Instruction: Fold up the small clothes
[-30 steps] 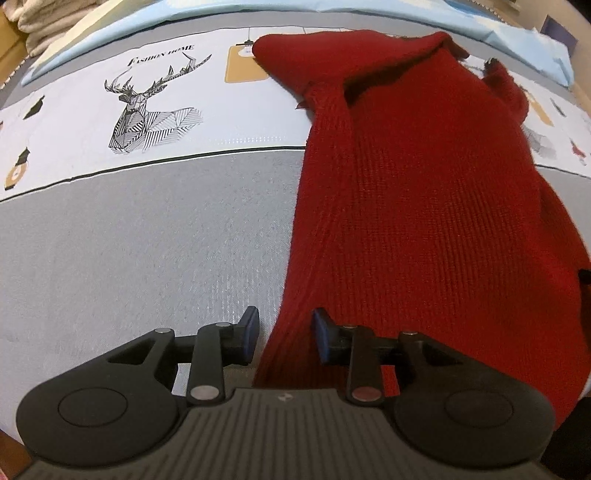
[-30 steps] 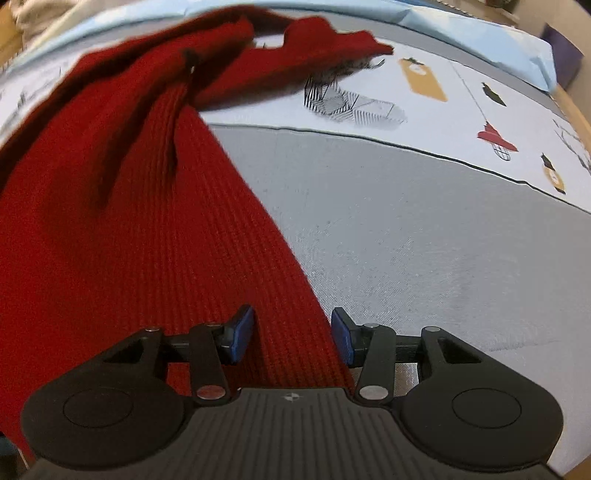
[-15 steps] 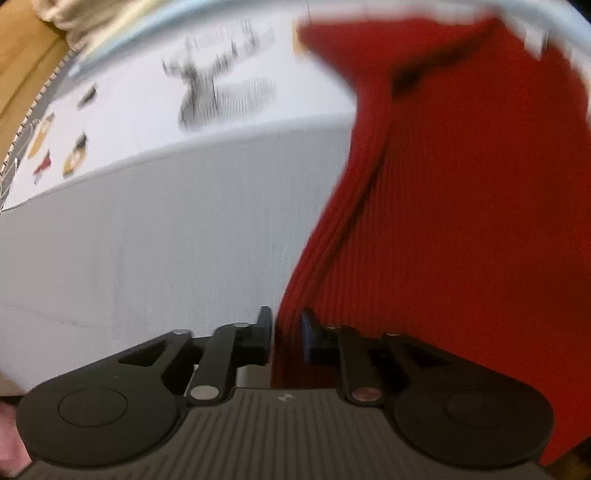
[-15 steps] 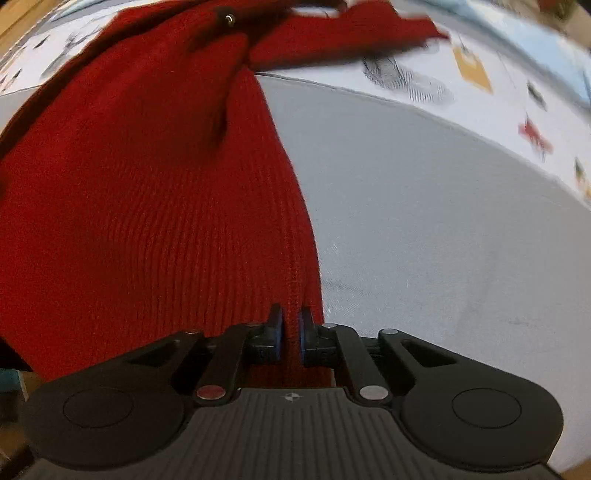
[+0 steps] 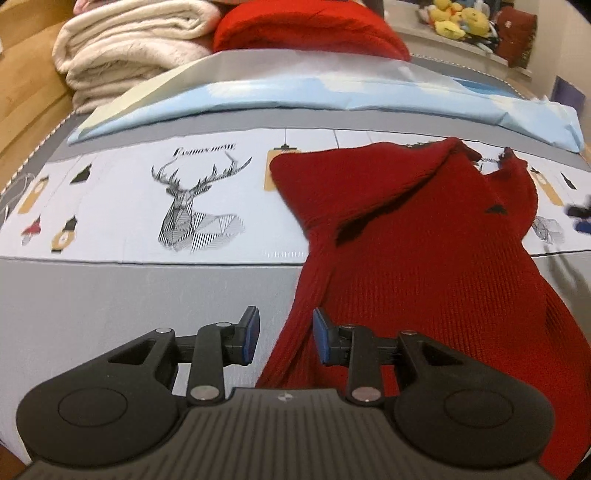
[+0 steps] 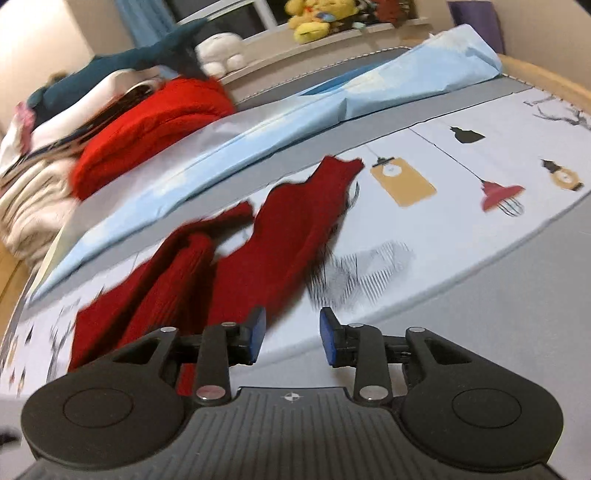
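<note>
A dark red knitted garment [image 5: 424, 251] lies on the printed bed sheet [image 5: 110, 206], bunched at its far end. My left gripper [image 5: 284, 334] is open, its jaws either side of the garment's near left edge. In the right wrist view the garment [image 6: 280, 236] lies ahead and to the left, rumpled. My right gripper [image 6: 290, 334] is open and empty above the sheet, with only its left finger [image 6: 255, 332] over the garment's edge.
A light blue folded sheet [image 5: 332, 99] runs across the back of the bed. Folded cream blankets [image 5: 122, 51] and a bright red folded knit [image 5: 310, 29] are stacked behind it. Plush toys [image 6: 325, 18] sit on a shelf. A wooden bed frame [image 5: 22, 74] is at left.
Both grippers were shut on the garment's near edge half a second ago and have now opened. Both have risen and tilted up, so the back of the bed shows.
</note>
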A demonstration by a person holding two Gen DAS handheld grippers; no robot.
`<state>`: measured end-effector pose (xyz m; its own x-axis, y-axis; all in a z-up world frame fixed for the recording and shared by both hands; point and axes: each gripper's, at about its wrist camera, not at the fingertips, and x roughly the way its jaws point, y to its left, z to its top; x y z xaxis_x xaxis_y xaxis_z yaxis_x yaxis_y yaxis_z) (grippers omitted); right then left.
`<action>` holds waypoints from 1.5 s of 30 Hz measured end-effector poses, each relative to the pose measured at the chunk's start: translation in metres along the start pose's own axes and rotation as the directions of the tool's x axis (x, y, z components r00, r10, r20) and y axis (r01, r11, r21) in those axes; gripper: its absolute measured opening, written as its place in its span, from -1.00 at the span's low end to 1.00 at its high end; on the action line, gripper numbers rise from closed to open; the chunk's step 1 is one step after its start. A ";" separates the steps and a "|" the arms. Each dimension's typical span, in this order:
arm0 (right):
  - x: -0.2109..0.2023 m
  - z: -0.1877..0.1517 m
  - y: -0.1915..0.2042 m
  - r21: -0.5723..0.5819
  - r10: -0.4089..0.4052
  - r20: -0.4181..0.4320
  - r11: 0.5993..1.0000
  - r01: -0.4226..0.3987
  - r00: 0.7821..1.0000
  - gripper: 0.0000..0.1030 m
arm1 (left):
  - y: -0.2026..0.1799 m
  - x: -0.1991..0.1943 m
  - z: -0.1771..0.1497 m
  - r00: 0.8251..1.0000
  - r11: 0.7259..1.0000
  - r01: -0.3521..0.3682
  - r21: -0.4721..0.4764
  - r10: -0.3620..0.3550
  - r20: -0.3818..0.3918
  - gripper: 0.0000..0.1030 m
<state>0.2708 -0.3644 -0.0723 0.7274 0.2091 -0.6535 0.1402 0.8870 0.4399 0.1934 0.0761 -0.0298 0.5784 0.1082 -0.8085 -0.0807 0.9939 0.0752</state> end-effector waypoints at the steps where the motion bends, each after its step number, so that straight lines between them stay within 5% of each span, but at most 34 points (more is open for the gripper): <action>1: 0.016 0.006 0.001 0.023 -0.023 0.003 0.999 0.023 1.000 -0.19 | 0.002 0.005 0.002 1.000 1.000 0.004 0.005 -0.004 -0.001 -0.32; 9: 0.111 0.007 -0.003 0.145 -0.070 -0.023 0.987 0.073 0.997 -0.18 | 0.016 0.029 0.011 1.000 1.000 -0.009 -0.016 0.009 -0.021 -0.32; 11: 0.123 0.000 -0.002 0.105 -0.051 -0.020 0.993 0.053 0.998 -0.40 | 0.015 0.032 0.013 1.000 1.000 -0.015 -0.009 0.015 -0.025 -0.32; 12: 0.128 0.001 0.001 0.071 -0.063 -0.014 0.995 0.064 0.998 -0.79 | 0.014 0.034 0.014 1.000 1.000 -0.017 -0.006 0.017 -0.023 -0.32; 18: 0.111 0.037 -0.013 -0.033 -0.024 0.101 0.999 0.028 0.995 -0.83 | 0.003 0.039 0.015 0.999 1.000 -0.020 0.017 0.021 -0.028 -0.32; 20: 0.094 0.059 -0.042 0.006 -0.138 0.188 0.990 0.139 0.972 -0.83 | -0.002 0.040 0.014 1.000 0.999 -0.020 0.036 0.021 -0.023 -0.32; 22: 0.072 0.076 -0.088 0.121 -0.318 0.263 0.948 0.296 0.911 -0.83 | -0.007 0.040 0.014 1.000 0.999 -0.011 0.047 0.012 -0.020 -0.32; 23: 0.064 0.081 -0.117 0.198 -0.402 0.255 0.912 0.360 0.879 -0.83 | -0.009 0.041 0.014 1.000 0.999 -0.006 0.050 0.007 -0.020 -0.32; 25: 0.057 0.076 -0.166 0.314 -0.472 0.184 0.859 0.403 0.862 -0.83 | -0.014 0.042 0.014 1.000 0.999 0.006 0.053 -0.004 -0.026 -0.32; 28: 0.059 0.058 -0.187 0.269 -0.537 0.159 0.831 0.487 0.829 -0.81 | -0.021 0.042 0.013 0.999 0.998 0.024 0.054 -0.023 -0.029 -0.32; 31: 0.060 0.053 -0.191 0.304 -0.484 0.158 0.853 0.424 0.861 -0.47 | -0.027 0.041 0.012 0.999 0.998 0.039 0.054 -0.038 -0.024 -0.32; 33: 0.055 0.052 -0.203 0.374 -0.437 0.161 0.857 0.355 0.885 -0.51 | -0.031 0.040 0.012 0.998 0.997 0.052 0.058 -0.050 -0.023 -0.32; 37: 0.038 0.043 -0.229 0.494 -0.413 0.176 0.822 0.283 0.894 -0.66 | -0.038 0.039 0.010 0.998 0.995 0.059 0.086 -0.058 -0.020 -0.32; 41: 0.033 0.046 -0.238 0.526 -0.321 0.240 0.836 0.155 0.916 -0.53 | -0.037 0.040 0.010 0.998 0.994 0.064 0.084 -0.063 -0.023 -0.32; 42: 0.035 0.047 -0.241 0.540 -0.303 0.233 0.831 0.137 0.924 -0.37 | -0.037 0.040 0.009 0.998 0.994 0.064 0.085 -0.062 -0.025 -0.32; 45: 0.042 0.048 -0.255 0.600 -0.275 0.235 0.796 0.083 0.932 -0.34 | -0.037 0.042 0.007 0.998 0.993 0.064 0.101 -0.060 -0.036 -0.32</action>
<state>0.2978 -0.6016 -0.1817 0.7975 -0.1455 -0.5855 0.5752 0.4764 0.6650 0.2261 0.0439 -0.0629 0.5530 0.0470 -0.8319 0.0387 0.9959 0.0820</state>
